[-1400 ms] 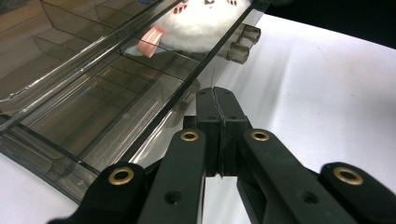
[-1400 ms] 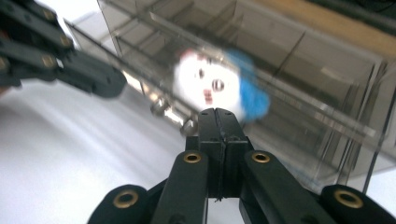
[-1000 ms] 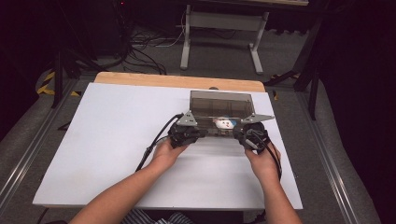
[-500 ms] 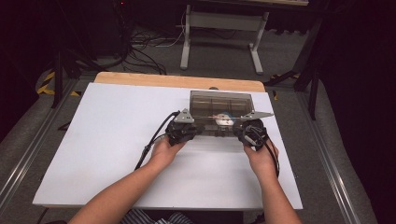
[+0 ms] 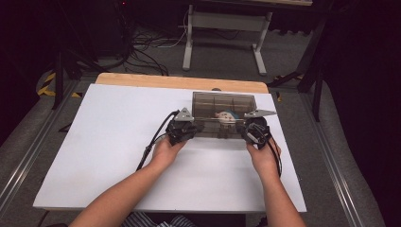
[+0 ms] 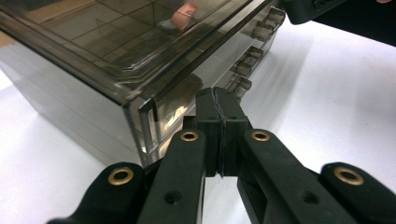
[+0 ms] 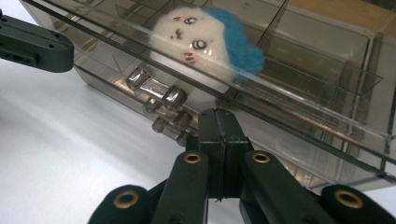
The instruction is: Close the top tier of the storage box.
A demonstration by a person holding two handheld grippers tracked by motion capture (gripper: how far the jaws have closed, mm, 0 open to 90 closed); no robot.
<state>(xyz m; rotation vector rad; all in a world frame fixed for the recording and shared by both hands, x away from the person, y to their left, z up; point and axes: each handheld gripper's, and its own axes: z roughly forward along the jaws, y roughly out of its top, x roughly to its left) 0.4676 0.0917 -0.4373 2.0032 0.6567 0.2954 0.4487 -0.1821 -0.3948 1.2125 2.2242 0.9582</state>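
A smoky clear plastic drawer box (image 5: 224, 100) stands on the white table. Inside its upper part lies a white plush toy with a blue back (image 5: 226, 115), seen close through the plastic (image 7: 205, 37). My left gripper (image 5: 189, 128) is shut and holds nothing, its tips (image 6: 218, 100) at the box's front left corner (image 6: 140, 121). My right gripper (image 5: 247, 130) is also shut and holds nothing, its tips (image 7: 218, 117) at the box's front, just beside the clear drawer handles (image 7: 156, 91). Whether either tip touches the box I cannot tell.
The white table top (image 5: 108, 142) is backed by a wooden strip (image 5: 179, 81). Behind the table, a metal stand (image 5: 222, 28) and cables lie on the floor. A rail (image 5: 331, 165) runs along the table's right side.
Both grippers and the plush toy have edged slightly away from the person, toward the back of the box. Both grippers stay shut.
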